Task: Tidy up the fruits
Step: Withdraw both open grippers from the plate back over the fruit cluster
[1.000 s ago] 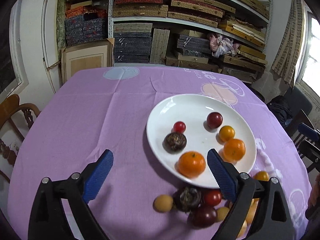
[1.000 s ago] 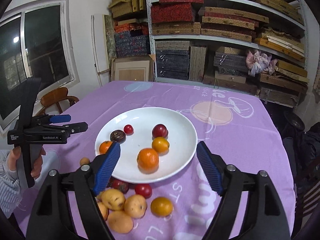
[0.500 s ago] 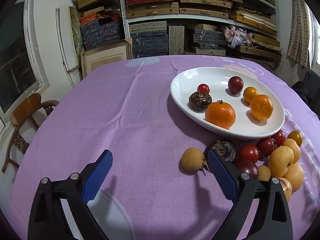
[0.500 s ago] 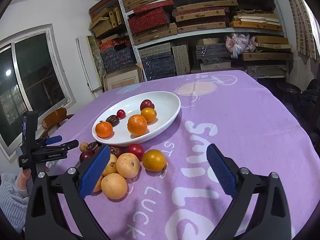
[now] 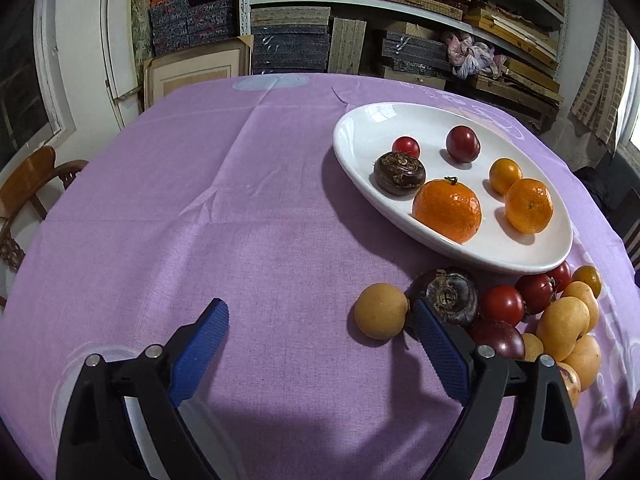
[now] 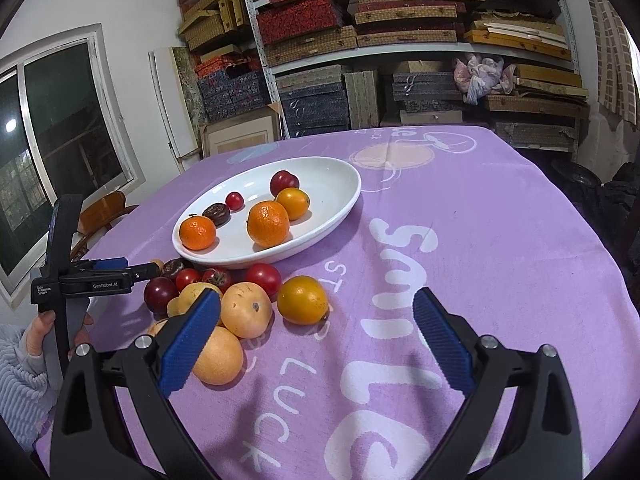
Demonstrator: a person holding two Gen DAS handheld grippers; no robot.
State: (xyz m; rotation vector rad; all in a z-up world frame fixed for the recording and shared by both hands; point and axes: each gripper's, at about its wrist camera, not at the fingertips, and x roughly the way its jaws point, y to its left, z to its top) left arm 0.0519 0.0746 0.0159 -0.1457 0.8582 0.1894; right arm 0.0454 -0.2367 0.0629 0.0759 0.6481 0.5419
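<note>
I am looking across a round table covered in a lilac cotton tablecloth (image 5: pixel 260 216), creased along its fold lines and printed with white lettering and a pale peach circle on the side to the right of the plate. My landmark is the oval white ceramic plate (image 5: pixel 360 140), which sits on the cloth toward the far side. On the plate lie two bumpy orange mandarins (image 5: pixel 447 210), a small smooth orange fruit, a dark red plum, a small red cherry tomato and a dark brown wrinkled fruit.

Just in front of the plate, on the bare cloth, is a loose heap of fruit (image 6: pixel 244 308): tan round pears, red tomatoes, dark plums, a dark purple mangosteen (image 5: pixel 452 294) and a yellow-orange round fruit (image 6: pixel 302 299).

My left gripper (image 5: pixel 320 326) hovers over the cloth in front of the plate. Its blue-padded jaws stand wide with nothing between them, having just closed in slightly; the right pad sits just beside the mangosteen and a tan round fruit (image 5: pixel 380 311). My right gripper (image 6: pixel 316 312) is spread wide too, empty, its left pad in front of the pears.

Behind the plate, metal shelving (image 6: pixel 400 44) holds stacked woven and patterned flat boxes. Left of the plate are a white-framed window (image 6: pixel 60 128) and a wooden chair (image 5: pixel 28 180).
</note>
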